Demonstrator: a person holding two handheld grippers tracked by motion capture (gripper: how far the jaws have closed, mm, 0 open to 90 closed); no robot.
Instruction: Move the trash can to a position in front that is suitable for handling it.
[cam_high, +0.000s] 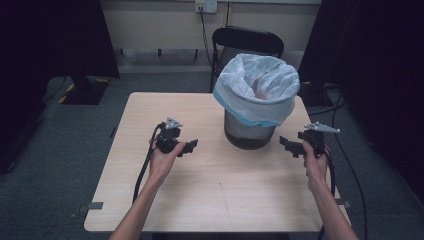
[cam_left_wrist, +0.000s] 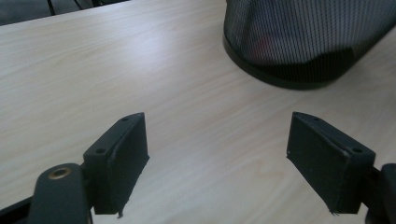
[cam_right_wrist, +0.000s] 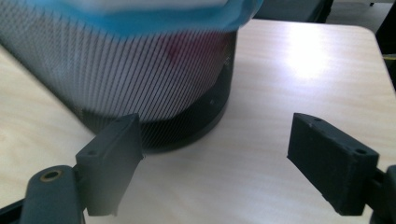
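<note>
A black mesh waste bin (cam_high: 250, 131) stands on the light wood table (cam_high: 210, 190), lined with a white bag (cam_high: 257, 85) that has a blue edge. Something reddish shows inside the bag. My left gripper (cam_high: 190, 146) is held above the table to the bin's left, open and empty, its jaws pointing toward the bin (cam_left_wrist: 299, 42). My right gripper (cam_high: 288, 145) hovers to the bin's right, open and empty, close to the bin's base (cam_right_wrist: 140, 88). The left gripper (cam_left_wrist: 217, 165) and right gripper (cam_right_wrist: 215, 165) have bare tabletop between their jaws.
A black folding chair (cam_high: 247, 42) stands behind the table's far edge. Dark curtains (cam_high: 50, 40) flank both sides. Cables (cam_high: 142, 170) trail from each gripper over the table edges. A wall socket (cam_high: 206, 6) sits at the back.
</note>
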